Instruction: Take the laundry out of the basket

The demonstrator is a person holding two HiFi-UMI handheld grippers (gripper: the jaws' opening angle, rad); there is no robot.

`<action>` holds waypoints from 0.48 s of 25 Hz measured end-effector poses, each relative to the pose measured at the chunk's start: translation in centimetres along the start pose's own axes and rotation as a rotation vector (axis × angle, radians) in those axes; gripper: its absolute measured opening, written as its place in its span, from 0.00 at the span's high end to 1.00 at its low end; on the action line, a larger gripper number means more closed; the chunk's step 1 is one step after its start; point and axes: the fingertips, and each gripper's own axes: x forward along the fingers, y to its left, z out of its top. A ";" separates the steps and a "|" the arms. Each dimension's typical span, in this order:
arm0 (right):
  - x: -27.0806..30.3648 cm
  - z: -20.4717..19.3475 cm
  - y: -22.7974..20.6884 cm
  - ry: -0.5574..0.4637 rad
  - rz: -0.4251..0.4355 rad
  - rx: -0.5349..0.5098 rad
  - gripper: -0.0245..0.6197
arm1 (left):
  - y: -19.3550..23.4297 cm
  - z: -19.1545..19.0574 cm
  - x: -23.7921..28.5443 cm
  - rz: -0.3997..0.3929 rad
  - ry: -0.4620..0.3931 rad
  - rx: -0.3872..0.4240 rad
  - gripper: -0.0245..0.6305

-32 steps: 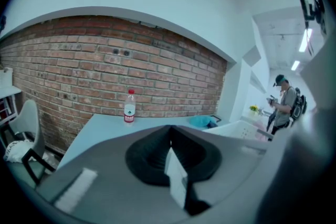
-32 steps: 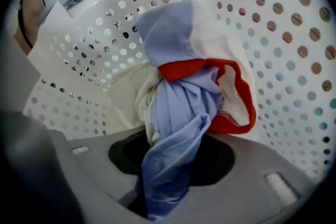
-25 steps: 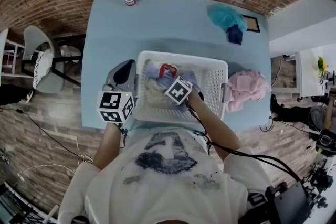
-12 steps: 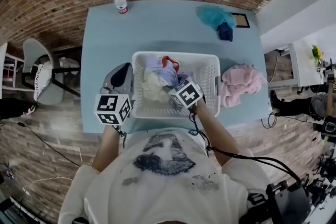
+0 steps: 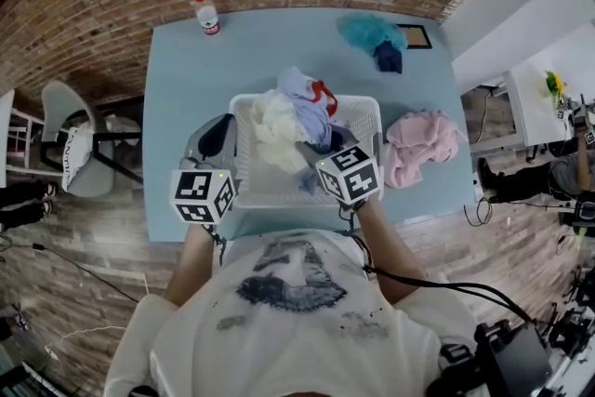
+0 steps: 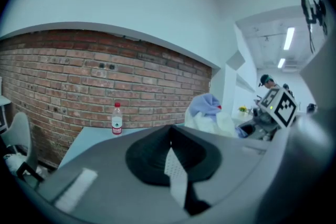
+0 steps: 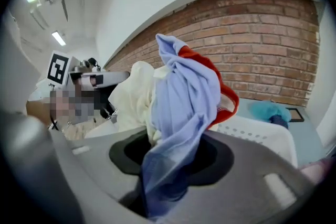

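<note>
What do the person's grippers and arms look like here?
The left gripper and right gripper have grey moulded bodies with a dark round recess, each topped by a white cube with black square markers. A black cable trails from the right one. The person wears a white short-sleeved printed T-shirt.

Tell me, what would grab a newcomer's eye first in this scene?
A cream, pale blue and red bundle of clothes is clamped in the right gripper, held up over the white basket on the blue table. A pink garment lies to the basket's right, and a water bottle stands at the table's far left corner.
</note>
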 end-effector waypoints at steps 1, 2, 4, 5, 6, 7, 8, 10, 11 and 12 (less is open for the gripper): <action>-0.7 0.6 -0.3 -0.023 -0.015 0.001 0.68 | -0.2 0.2 0.0 -0.001 -0.005 0.004 0.98; -1.3 1.2 -0.6 -0.046 -0.029 0.004 0.68 | -0.3 0.4 0.1 -0.002 -0.010 0.008 0.98; -2.6 2.4 -1.2 -0.090 -0.055 0.013 0.68 | -0.8 0.9 0.2 -0.005 -0.022 0.020 0.98; -3.2 2.9 -1.6 -0.111 -0.070 0.019 0.68 | -1.0 1.2 0.3 -0.006 -0.028 0.026 0.98; -3.8 3.5 -2.0 -0.133 -0.086 0.023 0.68 | -1.2 1.5 0.3 -0.007 -0.035 0.032 0.98; -4.5 4.1 -2.3 -0.155 -0.104 0.026 0.68 | -1.5 1.9 0.4 -0.009 -0.042 0.039 0.98; -5.1 4.6 -2.7 -0.177 -0.125 0.028 0.68 | -1.7 2.3 0.5 -0.011 -0.050 0.046 0.98; -6.5 5.6 -3.4 -0.215 -0.166 0.030 0.68 | -2.2 3.2 0.6 -0.018 -0.065 0.060 0.98; -7.1 6.1 -3.6 -0.233 -0.183 0.032 0.68 | -2.4 3.6 0.7 -0.020 -0.074 0.068 0.98; -7.7 6.5 -3.7 -0.250 -0.195 0.035 0.68 | -2.6 4.1 0.7 -0.021 -0.083 0.077 0.98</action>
